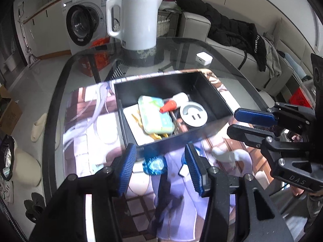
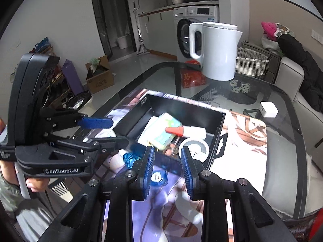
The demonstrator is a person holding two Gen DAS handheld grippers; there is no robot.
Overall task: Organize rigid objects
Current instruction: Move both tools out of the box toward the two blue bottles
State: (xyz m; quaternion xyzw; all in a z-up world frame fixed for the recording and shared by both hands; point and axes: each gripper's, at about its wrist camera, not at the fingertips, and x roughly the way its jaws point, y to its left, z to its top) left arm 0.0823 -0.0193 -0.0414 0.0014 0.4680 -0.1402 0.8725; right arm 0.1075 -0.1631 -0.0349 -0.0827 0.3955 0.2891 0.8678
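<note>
The black box (image 1: 212,92) sits on the printed mat (image 1: 84,121) on the glass desk (image 1: 181,48), serving as the collection point: green case (image 1: 155,115), glue bottle (image 1: 177,100) and round white disc (image 1: 192,114) lie inside it. Left gripper (image 1: 160,167) and right gripper (image 2: 167,171) hover just before the box, jaws apart, nothing held, likely between placements

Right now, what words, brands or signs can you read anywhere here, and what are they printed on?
"GenRobot.AI": on the side of the left tool.
"DAS": on the body of the right tool.
White lettering on the black jacket sleeve: too small to read.
Characters on the cardboard box and the red package under the glass table: blurred.
Washing machine panel: unreadable.
</note>
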